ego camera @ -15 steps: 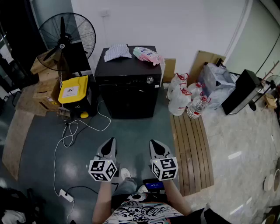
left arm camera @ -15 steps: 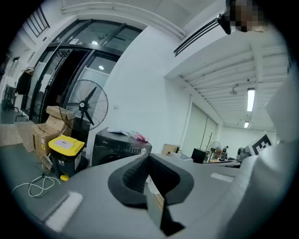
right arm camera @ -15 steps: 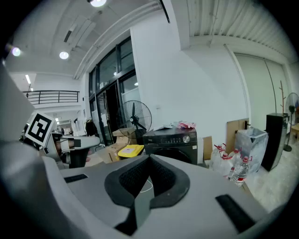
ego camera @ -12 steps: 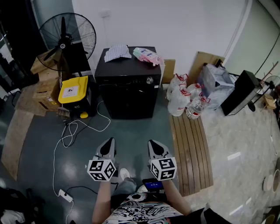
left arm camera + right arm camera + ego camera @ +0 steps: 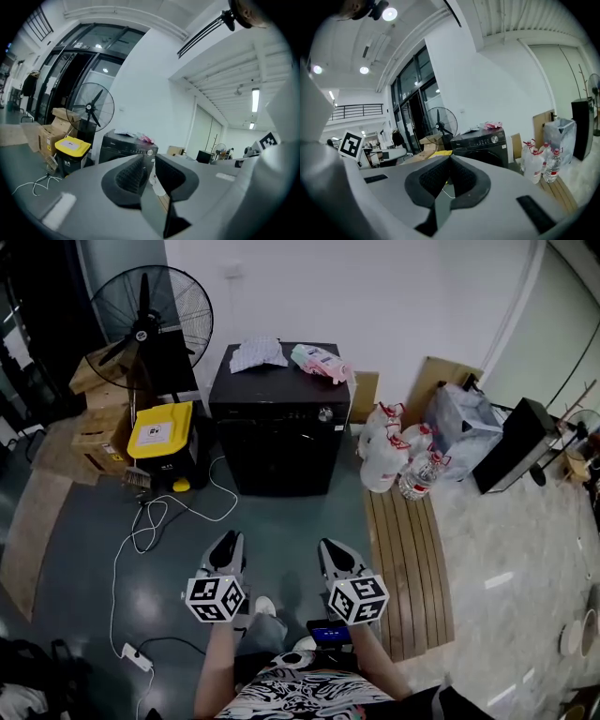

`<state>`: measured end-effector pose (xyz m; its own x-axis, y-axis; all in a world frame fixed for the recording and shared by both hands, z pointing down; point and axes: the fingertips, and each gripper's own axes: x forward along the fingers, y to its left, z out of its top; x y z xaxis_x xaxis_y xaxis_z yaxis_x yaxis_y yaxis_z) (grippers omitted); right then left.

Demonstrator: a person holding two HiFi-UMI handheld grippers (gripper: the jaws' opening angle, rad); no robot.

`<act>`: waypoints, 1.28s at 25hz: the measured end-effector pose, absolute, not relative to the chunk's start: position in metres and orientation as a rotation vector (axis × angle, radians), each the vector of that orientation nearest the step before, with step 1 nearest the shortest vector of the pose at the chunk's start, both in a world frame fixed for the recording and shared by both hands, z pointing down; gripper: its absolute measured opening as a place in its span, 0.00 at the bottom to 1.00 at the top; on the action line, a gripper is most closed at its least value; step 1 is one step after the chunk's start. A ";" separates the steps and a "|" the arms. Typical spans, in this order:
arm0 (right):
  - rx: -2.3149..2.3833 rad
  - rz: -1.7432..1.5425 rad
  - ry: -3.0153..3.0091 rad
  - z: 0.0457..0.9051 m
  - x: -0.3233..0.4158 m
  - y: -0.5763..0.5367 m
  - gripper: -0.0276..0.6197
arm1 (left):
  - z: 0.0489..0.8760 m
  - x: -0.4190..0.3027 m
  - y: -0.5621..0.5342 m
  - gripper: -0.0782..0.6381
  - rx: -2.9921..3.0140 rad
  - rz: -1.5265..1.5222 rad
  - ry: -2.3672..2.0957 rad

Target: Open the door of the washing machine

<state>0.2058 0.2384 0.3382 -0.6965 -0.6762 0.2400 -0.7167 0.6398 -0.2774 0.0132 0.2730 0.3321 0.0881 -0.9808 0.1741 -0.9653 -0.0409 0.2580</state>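
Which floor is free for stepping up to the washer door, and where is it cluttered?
The dark floor directly before the washing machine is bare, bordered by the white cable on the left and the wooden slats on the right. Crowded: yellow-lidded bin left, water bottles right.

A white wall (image 5: 403, 296), grey floor (image 5: 84, 549), standing fan (image 5: 150, 310) and wooden slats (image 5: 408, 559).

Standing fan (image 5: 150, 310), yellow-lidded bin (image 5: 161, 432) and white floor cable (image 5: 150, 521) at left; water jugs (image 5: 386, 454) at right.
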 end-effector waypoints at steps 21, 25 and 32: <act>1.122 0.487 -2.592 0.435 -0.003 -0.037 0.33 | 0.468 -0.171 -0.016 0.31 2.141 0.267 -1.772; 1.098 0.438 -2.544 0.460 -0.032 -0.085 0.31 | 0.505 -0.189 -0.073 0.32 2.195 0.369 -1.694; 1.046 0.499 -2.517 0.508 -0.052 -0.112 0.31 | 0.576 -0.202 -0.131 0.32 2.203 0.459 -1.616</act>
